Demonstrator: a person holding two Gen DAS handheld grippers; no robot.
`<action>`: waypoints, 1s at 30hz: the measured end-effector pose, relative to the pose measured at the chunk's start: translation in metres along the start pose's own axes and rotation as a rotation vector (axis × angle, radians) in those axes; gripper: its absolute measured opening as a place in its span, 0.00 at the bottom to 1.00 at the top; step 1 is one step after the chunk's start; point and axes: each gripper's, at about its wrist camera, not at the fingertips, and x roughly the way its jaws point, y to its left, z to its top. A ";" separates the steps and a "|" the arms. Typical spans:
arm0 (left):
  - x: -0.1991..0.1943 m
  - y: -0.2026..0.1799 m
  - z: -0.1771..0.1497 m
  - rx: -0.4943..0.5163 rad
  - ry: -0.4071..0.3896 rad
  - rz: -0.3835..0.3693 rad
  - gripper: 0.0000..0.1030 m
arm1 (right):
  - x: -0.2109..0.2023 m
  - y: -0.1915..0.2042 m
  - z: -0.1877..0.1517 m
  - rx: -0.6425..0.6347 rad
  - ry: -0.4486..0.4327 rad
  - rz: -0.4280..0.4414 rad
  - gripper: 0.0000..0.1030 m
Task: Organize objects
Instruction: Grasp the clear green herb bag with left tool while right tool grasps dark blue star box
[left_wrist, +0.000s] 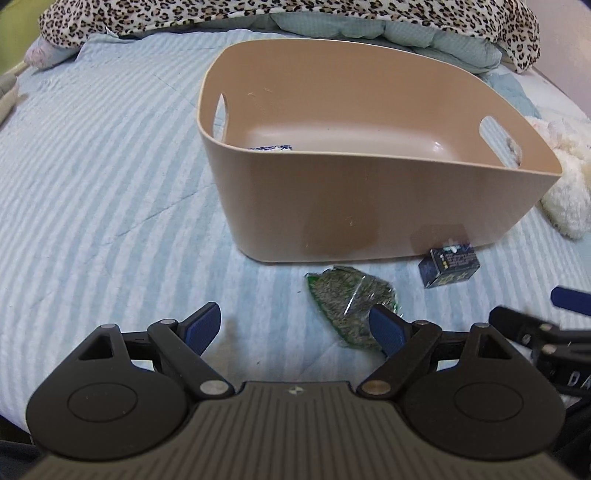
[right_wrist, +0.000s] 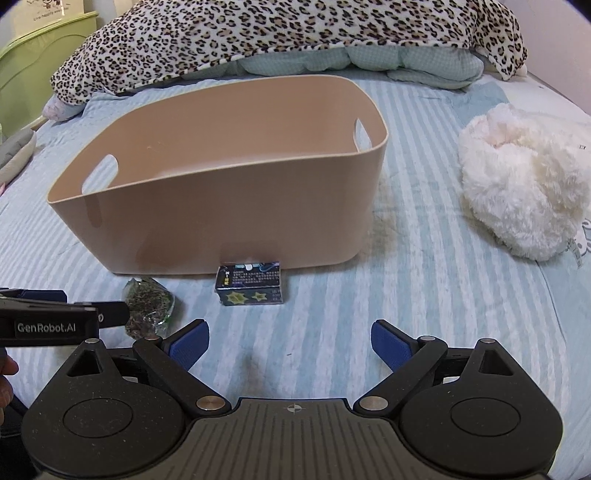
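Note:
A tan plastic basket (left_wrist: 369, 206) with handle slots stands on the striped bed; it also shows in the right wrist view (right_wrist: 236, 221). A small packet (left_wrist: 271, 147) lies inside it. A green clear bag of dried bits (left_wrist: 351, 299) lies in front of the basket, also seen from the right wrist (right_wrist: 147, 306). A small dark box (left_wrist: 448, 266) sits against the basket's front wall, also in the right wrist view (right_wrist: 251, 283). My left gripper (left_wrist: 295, 328) is open and empty, its right finger just over the bag's edge. My right gripper (right_wrist: 290, 341) is open and empty, short of the box.
A white fluffy plush (right_wrist: 524, 181) lies right of the basket. A leopard-print blanket (right_wrist: 288, 37) over quilted bedding is piled at the back. A green bin (right_wrist: 40, 59) stands far left. The light blue striped bedcover (left_wrist: 103, 192) spreads left of the basket.

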 end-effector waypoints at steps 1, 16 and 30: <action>0.002 -0.001 0.001 -0.003 0.003 -0.005 0.85 | 0.001 0.000 0.000 0.002 0.003 0.000 0.93; 0.038 0.008 0.001 -0.109 0.034 -0.023 0.86 | 0.023 0.012 0.011 -0.017 0.029 0.012 0.96; 0.038 0.036 0.013 -0.133 0.024 -0.008 0.54 | 0.066 0.030 0.025 -0.065 0.052 -0.006 0.80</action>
